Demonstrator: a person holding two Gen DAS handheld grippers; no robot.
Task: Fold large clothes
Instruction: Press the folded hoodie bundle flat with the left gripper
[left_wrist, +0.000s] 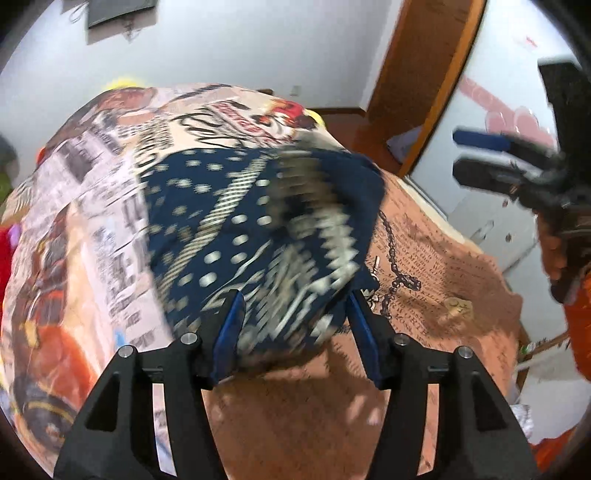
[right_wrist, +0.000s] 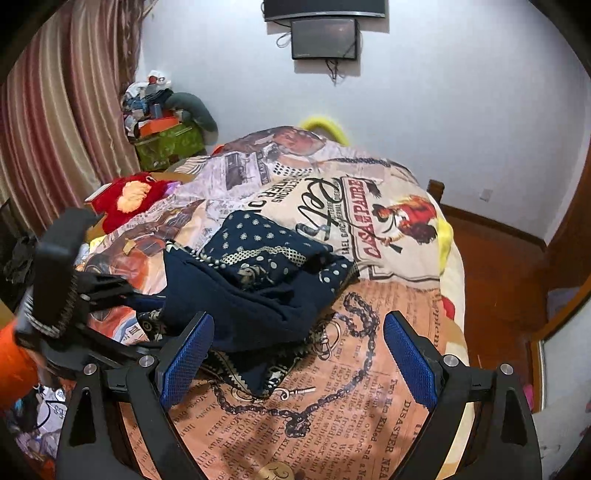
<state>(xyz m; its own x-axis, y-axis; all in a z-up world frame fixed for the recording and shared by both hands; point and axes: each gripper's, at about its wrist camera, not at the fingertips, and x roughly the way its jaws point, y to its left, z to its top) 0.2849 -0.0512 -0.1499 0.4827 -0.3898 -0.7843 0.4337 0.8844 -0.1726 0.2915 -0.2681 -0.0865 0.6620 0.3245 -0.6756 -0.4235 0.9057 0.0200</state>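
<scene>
A navy garment with white dots and zigzag trim (left_wrist: 258, 221) lies bunched on the printed bedspread (left_wrist: 443, 240); it is blurred in the left wrist view. My left gripper (left_wrist: 295, 314) is open, its blue pads apart at the garment's near edge, cloth showing between the tips but not pinched. In the right wrist view the same garment (right_wrist: 258, 288) is heaped with its plain navy side up. My right gripper (right_wrist: 299, 332) stands open over the bedspread (right_wrist: 369, 387), its left pad beside the heap. It also shows at the far right as the right gripper (left_wrist: 469, 155).
A red plush toy (right_wrist: 125, 195) lies at the bed's left side. A green box with clutter (right_wrist: 170, 140) stands by the striped curtain (right_wrist: 55, 110). Wooden floor (right_wrist: 498, 277) and a door frame (left_wrist: 424, 74) lie right of the bed. An orange sleeve (right_wrist: 14, 365) is at the left.
</scene>
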